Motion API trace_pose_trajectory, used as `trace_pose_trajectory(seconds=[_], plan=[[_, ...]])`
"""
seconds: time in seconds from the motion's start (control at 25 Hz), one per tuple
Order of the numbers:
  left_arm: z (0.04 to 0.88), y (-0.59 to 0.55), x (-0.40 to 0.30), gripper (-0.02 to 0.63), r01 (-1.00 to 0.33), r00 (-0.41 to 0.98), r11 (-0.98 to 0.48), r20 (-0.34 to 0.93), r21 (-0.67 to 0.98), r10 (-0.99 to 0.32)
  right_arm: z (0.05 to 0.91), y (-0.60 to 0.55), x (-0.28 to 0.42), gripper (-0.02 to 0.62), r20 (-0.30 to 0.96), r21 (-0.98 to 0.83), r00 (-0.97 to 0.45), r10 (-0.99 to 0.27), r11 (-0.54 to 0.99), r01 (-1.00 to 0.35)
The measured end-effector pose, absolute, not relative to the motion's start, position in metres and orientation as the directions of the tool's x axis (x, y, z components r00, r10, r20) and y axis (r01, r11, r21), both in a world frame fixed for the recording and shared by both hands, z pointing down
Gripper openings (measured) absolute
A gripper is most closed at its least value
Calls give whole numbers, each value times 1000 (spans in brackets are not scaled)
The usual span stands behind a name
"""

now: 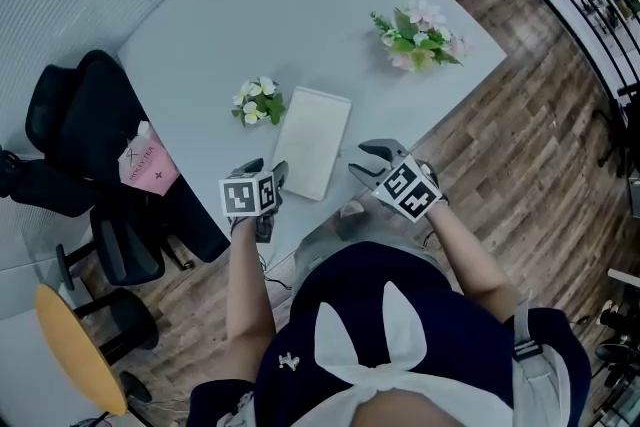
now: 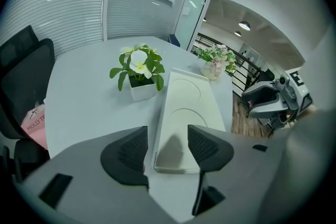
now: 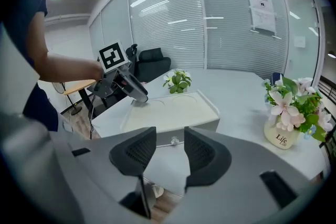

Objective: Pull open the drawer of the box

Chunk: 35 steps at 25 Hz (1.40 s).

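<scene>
Head view, person at 6 o'clock, near to far:

- left gripper [image 1: 272,177] sits at 7 o'clock of the flat white rectangular box [image 1: 312,143], by its near left corner. In its own view the left gripper [image 2: 168,134] has its jaws spread, with the box [image 2: 184,113] end showing in the gap. The pads are not on it. Whether a tip touches the corner, can't tell.
- right gripper [image 1: 368,162] is at 4 o'clock of the box, near its right corner. In its own view the right gripper [image 3: 170,136] has its jaws wide apart and grips nothing.
- small clear knob [image 3: 174,140] lines up in that gap, on the grey drawer front [image 3: 181,128]. The pads are clear of the knob. The drawer front is flush with the box [image 3: 168,110], so it looks shut.
- box lies flat near the 6 o'clock edge of the pale grey table [image 1: 300,5], long axis roughly 6 to 12.
- white pot of white and yellow flowers [image 1: 258,102] is just beside the box's far left corner, at 10 o'clock.
- pot of pink flowers [image 1: 420,37] is at 2 o'clock, well apart, near the table edge.
- off the table at 9 o'clock: black office chair [image 1: 80,130] with a pink bag [image 1: 148,163] on it.
</scene>
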<state>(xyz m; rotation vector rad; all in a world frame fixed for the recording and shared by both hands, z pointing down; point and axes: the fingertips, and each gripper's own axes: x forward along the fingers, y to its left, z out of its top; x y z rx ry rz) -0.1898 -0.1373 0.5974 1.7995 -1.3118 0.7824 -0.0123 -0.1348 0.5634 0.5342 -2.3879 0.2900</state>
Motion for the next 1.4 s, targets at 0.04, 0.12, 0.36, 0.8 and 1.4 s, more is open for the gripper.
trace_pose_trajectory(seconds=[0.04, 0.12, 0.36, 0.8, 1.4], plan=[[600, -137, -190, 250, -957, 286, -185, 828, 224, -482, 566, -135, -13, 172, 659, -65, -692, -294, 895, -442], [605, -139, -189, 249, -955, 292, -190, 835, 228, -467, 572, -137, -15, 172, 671, -62, -685, -284, 899, -433], [615, -143, -187, 245, -946, 318, -205, 847, 252, -425, 597, -141, -18, 172, 740, -51, -629, -240, 912, -407], [621, -142, -180, 181, -907, 421, -179, 827, 381, -373, 627, -147, -28, 166, 806, -40, -567, -171, 939, -340], [623, -142, -180, 181, -904, 426, -142, 829, 403, -361, 653, -149, -38, 153, 849, -28, -514, -119, 963, -269]])
